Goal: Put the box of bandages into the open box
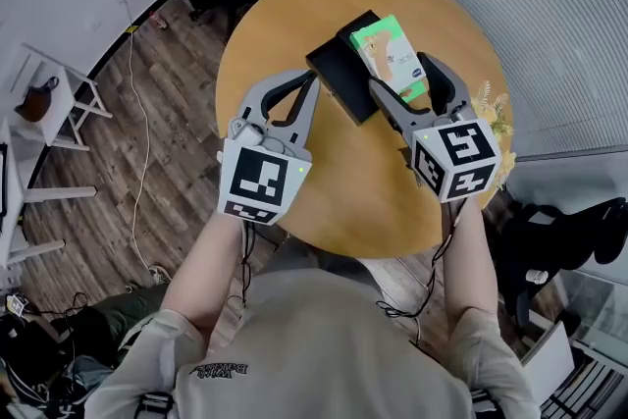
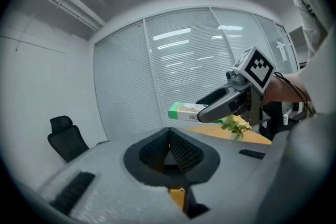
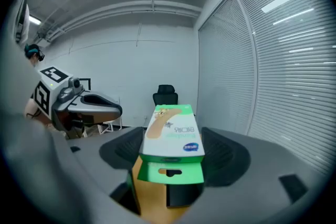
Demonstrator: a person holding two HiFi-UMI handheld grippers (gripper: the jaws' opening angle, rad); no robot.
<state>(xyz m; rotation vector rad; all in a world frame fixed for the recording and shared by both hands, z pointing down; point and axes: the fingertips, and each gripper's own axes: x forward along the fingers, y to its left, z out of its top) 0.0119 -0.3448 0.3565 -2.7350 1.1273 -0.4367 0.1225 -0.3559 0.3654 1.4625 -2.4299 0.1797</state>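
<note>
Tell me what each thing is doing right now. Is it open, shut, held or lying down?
Left gripper: shut, empty, held above the table.
Right gripper: shut on the bandage box.
Bandage box: held up in the air, not in the black box yet.
Black box: lying on the table, partly under the bandage box.

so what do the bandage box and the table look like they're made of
Bandage box: probably thin cardboard, printed, slightly glossy; a folded tuck flap shows at its end. Table: wood or wood-look laminate, smooth matt orange-brown top; can't tell which.
</note>
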